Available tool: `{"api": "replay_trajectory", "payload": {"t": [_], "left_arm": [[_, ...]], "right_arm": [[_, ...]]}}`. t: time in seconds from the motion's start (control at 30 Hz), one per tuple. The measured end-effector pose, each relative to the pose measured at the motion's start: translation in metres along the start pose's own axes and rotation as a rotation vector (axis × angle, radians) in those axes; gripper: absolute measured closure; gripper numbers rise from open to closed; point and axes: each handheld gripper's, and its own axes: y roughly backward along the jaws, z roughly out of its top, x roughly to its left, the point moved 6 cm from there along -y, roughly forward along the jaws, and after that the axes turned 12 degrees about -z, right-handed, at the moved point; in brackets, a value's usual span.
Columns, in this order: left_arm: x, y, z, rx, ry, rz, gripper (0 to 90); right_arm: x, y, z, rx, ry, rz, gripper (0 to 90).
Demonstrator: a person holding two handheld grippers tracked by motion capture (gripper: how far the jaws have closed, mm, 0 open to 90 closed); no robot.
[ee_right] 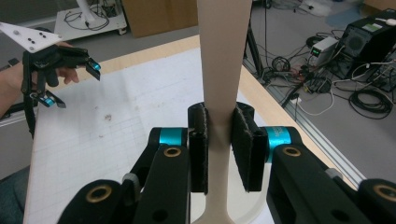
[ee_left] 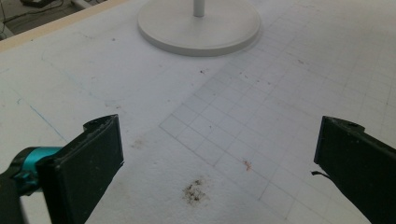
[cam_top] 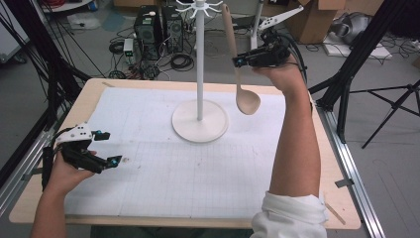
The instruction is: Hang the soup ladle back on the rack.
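Observation:
A beige ladle hangs upright in the air, bowl down, beside the white hook stand. My right gripper is shut on its handle, high above the table's far right. In the right gripper view the two black pads clamp the ladle handle between them. The ladle's top reaches up near the stand's hooks. My left gripper rests low at the table's left edge, open, with nothing between its jaws. In the left gripper view the left gripper stands wide over bare mat.
The stand's round base sits at the middle back of the white grid mat. Beyond the wooden table edge lie computer cases, cables and tripod legs on the floor. A small stain marks the mat.

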Motion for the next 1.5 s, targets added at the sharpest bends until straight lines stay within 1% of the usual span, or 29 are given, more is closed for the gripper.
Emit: {"api": "replay_trajectory", "payload": {"t": [0.13,0.33,0.37,0.5,0.6,0.67,0.7,0.77,0.8,0.83,0.9,0.93,1.0,1.03,1.13,1.23,1.37,1.5], "left_arm": [[0.0,0.0,0.0,-0.002,0.005,0.003,1.6],[0.0,0.002,0.0,-0.006,0.002,0.004,1.6],[0.0,0.001,0.0,-0.012,0.007,0.004,1.6],[0.0,0.002,0.0,-0.007,0.001,0.004,1.6],[0.0,0.003,0.0,-0.007,-0.002,0.003,1.6],[-0.001,0.003,0.0,-0.008,0.002,0.003,1.6],[-0.001,0.002,0.001,-0.016,0.007,0.001,1.6],[-0.001,0.003,0.001,-0.015,0.005,0.001,1.6],[-0.001,0.003,0.001,-0.016,0.005,0.003,1.6],[-0.001,0.003,0.001,-0.012,0.001,0.004,1.6],[-0.002,0.003,0.002,-0.013,0.002,0.002,1.6],[-0.002,0.003,0.001,-0.005,-0.004,0.001,1.6],[-0.003,0.002,0.002,-0.012,-0.002,0.0,1.6],[-0.002,0.002,0.002,-0.007,-0.006,0.001,1.6],[-0.003,0.002,0.002,-0.005,-0.009,-0.004,1.6],[-0.003,0.002,0.003,-0.008,-0.009,-0.004,1.6],[-0.004,0.004,0.004,-0.013,-0.011,-0.005,1.6],[-0.004,0.004,0.004,-0.011,-0.013,-0.005,1.6]], "right_arm": [[0.001,-0.004,0.002,0.009,0.006,0.008,77.1],[0.005,-0.012,0.004,0.016,0.016,0.017,77.1],[0.006,-0.014,0.005,0.016,0.017,0.022,77.1],[0.008,-0.018,0.006,0.029,0.018,0.025,77.1],[0.01,-0.02,0.008,0.031,0.021,0.025,77.0],[0.011,-0.022,0.009,0.037,0.022,0.017,76.8],[0.011,-0.023,0.009,0.037,0.023,0.017,76.7],[0.011,-0.024,0.009,0.045,0.024,0.002,76.2],[0.011,-0.024,0.008,0.052,0.025,-0.008,75.2],[0.011,-0.025,0.007,0.054,0.022,-0.009,71.8],[0.012,-0.023,0.008,0.021,0.0,-0.007,62.3],[0.012,-0.021,0.008,0.017,-0.011,-0.004,59.0],[0.01,-0.02,0.006,0.037,-0.011,-0.034,54.9],[0.01,-0.019,0.005,0.045,-0.015,-0.037,52.9],[0.012,-0.013,0.002,0.029,-0.025,-0.043,48.5],[0.014,-0.006,-0.003,0.009,-0.023,-0.058,43.4],[0.018,0.003,-0.015,-0.006,-0.022,-0.072,38.3],[0.026,0.012,-0.028,-0.034,-0.01,-0.065,33.7]]}}
